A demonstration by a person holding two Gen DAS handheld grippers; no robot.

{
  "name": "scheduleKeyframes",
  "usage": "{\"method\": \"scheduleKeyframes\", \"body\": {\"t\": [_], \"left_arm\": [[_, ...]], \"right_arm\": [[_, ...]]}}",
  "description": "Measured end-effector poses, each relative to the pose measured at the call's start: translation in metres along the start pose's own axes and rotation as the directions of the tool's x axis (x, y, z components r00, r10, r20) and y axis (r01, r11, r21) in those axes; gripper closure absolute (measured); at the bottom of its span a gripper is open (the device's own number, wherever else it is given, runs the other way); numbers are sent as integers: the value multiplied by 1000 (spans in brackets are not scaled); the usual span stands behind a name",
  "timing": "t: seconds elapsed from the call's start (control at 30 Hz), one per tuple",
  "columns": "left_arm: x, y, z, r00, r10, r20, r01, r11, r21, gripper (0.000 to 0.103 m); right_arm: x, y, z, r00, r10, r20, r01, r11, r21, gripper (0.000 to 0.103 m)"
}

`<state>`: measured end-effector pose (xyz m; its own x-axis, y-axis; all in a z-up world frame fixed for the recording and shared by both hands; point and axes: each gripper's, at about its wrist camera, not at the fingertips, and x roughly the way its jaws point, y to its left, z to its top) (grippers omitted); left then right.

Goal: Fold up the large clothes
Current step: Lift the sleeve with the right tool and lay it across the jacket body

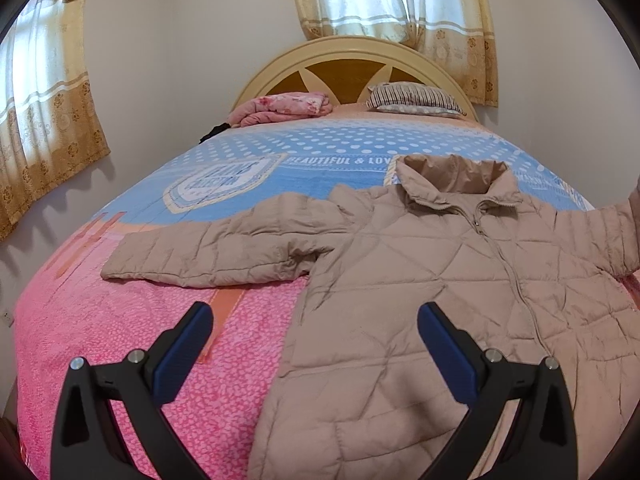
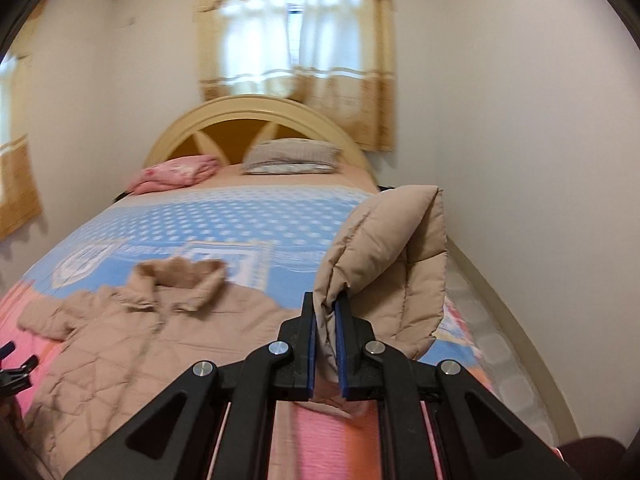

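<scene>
A beige quilted jacket [image 1: 420, 280] lies front up on the bed, zipped, collar toward the headboard. Its left sleeve [image 1: 208, 252] is spread flat to the left. My left gripper [image 1: 316, 316] is open and empty, hovering over the jacket's lower left edge. In the right wrist view my right gripper [image 2: 325, 300] is shut on the jacket's right sleeve [image 2: 384, 264] and holds it lifted above the bed. The jacket body [image 2: 132, 340] lies to its left, blurred. The left gripper's fingers [image 2: 12, 360] show at the left edge.
The bed has a pink and blue blanket [image 1: 140, 340]. A folded pink quilt [image 1: 288, 106] and a striped pillow [image 1: 412, 98] lie by the cream headboard [image 1: 352, 50]. A wall [image 2: 540, 160] runs close along the bed's right side. Curtained windows are behind.
</scene>
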<state>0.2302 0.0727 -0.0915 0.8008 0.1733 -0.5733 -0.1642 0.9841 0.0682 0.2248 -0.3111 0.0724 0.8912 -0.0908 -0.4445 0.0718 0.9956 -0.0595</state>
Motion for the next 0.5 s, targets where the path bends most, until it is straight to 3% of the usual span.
{"method": "scheduleKeyframes", "body": {"t": [0.3, 0.5], "left_arm": [[5, 19, -2, 1000, 15, -8, -15, 1000, -28, 0], [6, 28, -7, 1000, 20, -15, -21, 999, -35, 0]], "right_arm": [[7, 114, -3, 987, 158, -13, -157, 971, -182, 96], [31, 169, -22, 970, 233, -64, -242, 939, -243, 96]]}}
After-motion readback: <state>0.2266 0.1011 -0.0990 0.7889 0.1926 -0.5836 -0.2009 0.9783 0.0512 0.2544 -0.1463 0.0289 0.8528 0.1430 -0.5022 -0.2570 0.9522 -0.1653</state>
